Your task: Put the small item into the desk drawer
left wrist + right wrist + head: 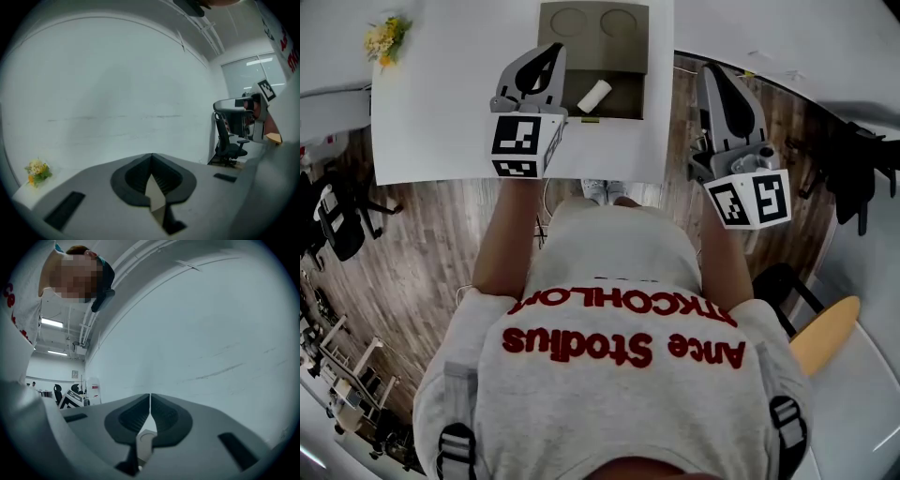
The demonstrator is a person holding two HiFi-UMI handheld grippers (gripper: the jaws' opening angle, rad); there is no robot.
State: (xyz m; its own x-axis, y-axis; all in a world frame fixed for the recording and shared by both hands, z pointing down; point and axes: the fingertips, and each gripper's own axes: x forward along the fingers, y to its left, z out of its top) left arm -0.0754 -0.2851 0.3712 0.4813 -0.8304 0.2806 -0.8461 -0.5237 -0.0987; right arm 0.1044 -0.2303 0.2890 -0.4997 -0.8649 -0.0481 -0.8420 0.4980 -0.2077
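The desk drawer (623, 89) stands pulled open at the far middle of the white desk (441, 112), its inside olive-brown. A small white cylinder (593, 96) lies tilted on the drawer floor. My left gripper (553, 52) hovers at the drawer's left edge, just left of the cylinder, jaws shut and empty. In the left gripper view the left gripper (151, 157) has its tips together and faces a bare white wall. My right gripper (713, 73) hangs off the desk's right side above the wooden floor. It is shut too, the right gripper (150, 397) holding nothing.
A small bunch of yellow flowers (386, 37) sits at the desk's far left corner. Two round recesses (593, 21) mark the drawer's far part. Office chairs (333, 220) stand on the floor at left; a yellow board (825, 333) lies at right.
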